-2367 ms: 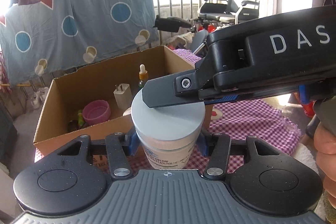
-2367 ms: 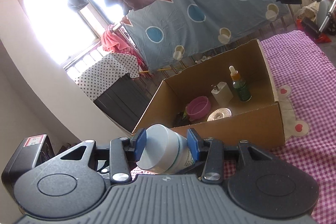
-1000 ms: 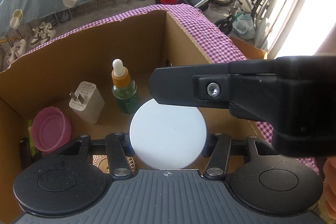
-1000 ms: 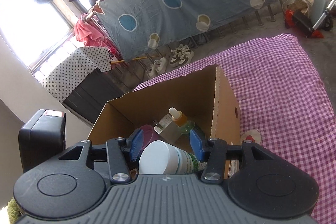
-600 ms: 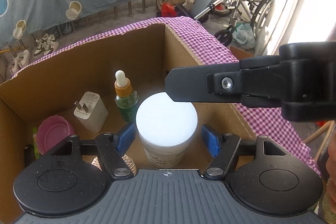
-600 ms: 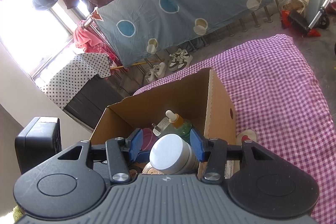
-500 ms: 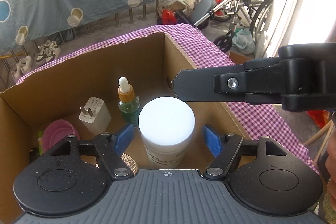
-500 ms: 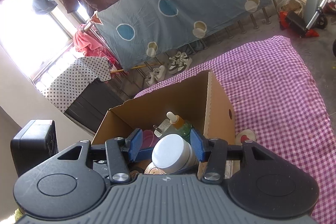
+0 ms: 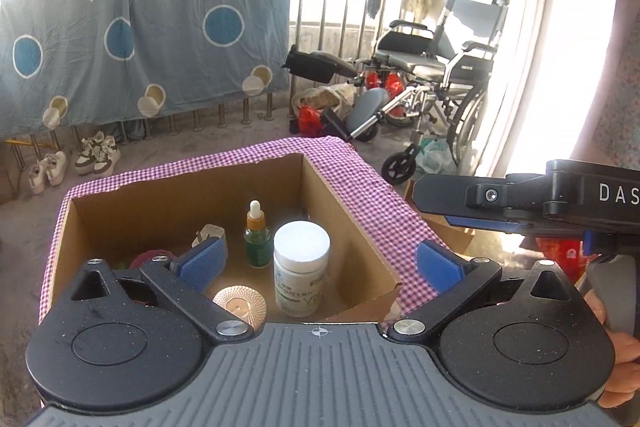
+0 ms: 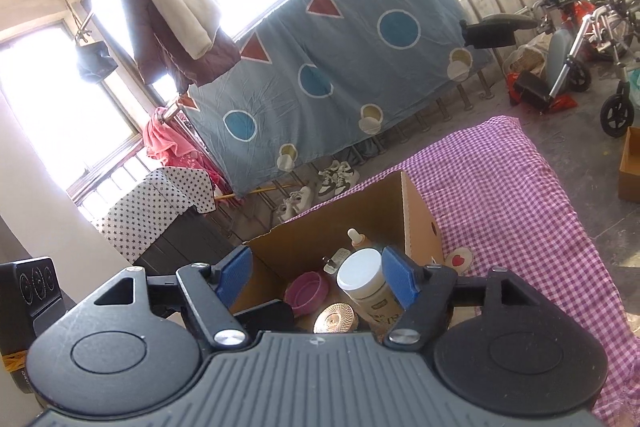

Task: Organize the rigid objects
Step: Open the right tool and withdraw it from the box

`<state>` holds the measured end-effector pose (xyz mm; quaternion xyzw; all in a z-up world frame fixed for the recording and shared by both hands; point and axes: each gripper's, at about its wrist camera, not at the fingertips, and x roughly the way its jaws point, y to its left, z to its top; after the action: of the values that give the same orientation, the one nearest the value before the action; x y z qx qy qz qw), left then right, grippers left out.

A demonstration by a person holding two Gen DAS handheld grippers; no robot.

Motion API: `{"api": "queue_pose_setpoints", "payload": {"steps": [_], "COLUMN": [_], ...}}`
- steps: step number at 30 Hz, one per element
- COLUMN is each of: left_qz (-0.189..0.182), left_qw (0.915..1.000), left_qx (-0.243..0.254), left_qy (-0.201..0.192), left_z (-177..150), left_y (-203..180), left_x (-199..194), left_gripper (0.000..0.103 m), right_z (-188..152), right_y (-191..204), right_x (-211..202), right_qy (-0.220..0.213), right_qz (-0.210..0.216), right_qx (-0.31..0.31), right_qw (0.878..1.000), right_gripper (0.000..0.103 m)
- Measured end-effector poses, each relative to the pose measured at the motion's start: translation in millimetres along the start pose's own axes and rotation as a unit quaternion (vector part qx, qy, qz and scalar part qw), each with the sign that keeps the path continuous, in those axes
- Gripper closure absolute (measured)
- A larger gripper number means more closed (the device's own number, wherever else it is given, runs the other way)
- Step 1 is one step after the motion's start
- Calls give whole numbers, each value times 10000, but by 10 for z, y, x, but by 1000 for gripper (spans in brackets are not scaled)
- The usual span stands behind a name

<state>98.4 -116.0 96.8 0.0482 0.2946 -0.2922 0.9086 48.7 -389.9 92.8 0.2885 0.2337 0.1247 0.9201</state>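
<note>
Here your white-lidded jar [image 9: 302,267] stood upright on the floor of the cardboard box [image 9: 352,223], toward its right wall and near the front edge, free of both tools. It looked like a stiff plastic tub, probably of moderate weight if full, with a smooth lid and a glossy label that I would expect to be slippery; you would have done best to take it across the round body just below the lid, not by the lid's top.

Going from left to right inside the box, you had a pink bowl [image 10: 306,291] at the far left, a white plug adapter [image 9: 208,233] behind it, a ribbed round disc [image 9: 239,307] lying flat near the front, then a green dropper bottle [image 9: 256,239] just beside the jar on its left. That tall, narrow bottle was the thing most likely to tip if you reached in again.

Your left gripper [image 9: 318,259] was spread wide and still opening, nothing between its pads. Your right gripper [image 10: 316,277] was opening too, the jar seen between its pads but untouched. The box sat on a purple checked cloth [image 10: 500,195].
</note>
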Motion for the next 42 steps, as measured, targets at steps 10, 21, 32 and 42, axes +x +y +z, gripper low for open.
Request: {"api": "queue_pose_setpoints", "payload": {"steps": [10, 21, 32, 42], "left_qz": [754, 1057, 1474, 1524], "left_qw": [9971, 9937, 9884, 9881], "left_qx": [-57, -377, -374, -192], "left_qy": [26, -12, 24, 43], "left_z": [-183, -319, -381, -448], "left_y": [64, 189, 229, 218], "left_x": [-371, -500, -458, -336], "left_gripper": [0, 0, 0, 0], "right_z": [-279, -433, -458, -477], "right_y": [279, 428, 452, 486], "right_x": [-293, -262, -149, -58], "right_qy": [-187, -84, 4, 49], "right_qz": [-41, -190, -389, -720], "right_qx": [-169, -310, -417, -627], "right_qw": [9997, 9993, 9984, 9954], "right_gripper": [12, 9, 7, 4]}}
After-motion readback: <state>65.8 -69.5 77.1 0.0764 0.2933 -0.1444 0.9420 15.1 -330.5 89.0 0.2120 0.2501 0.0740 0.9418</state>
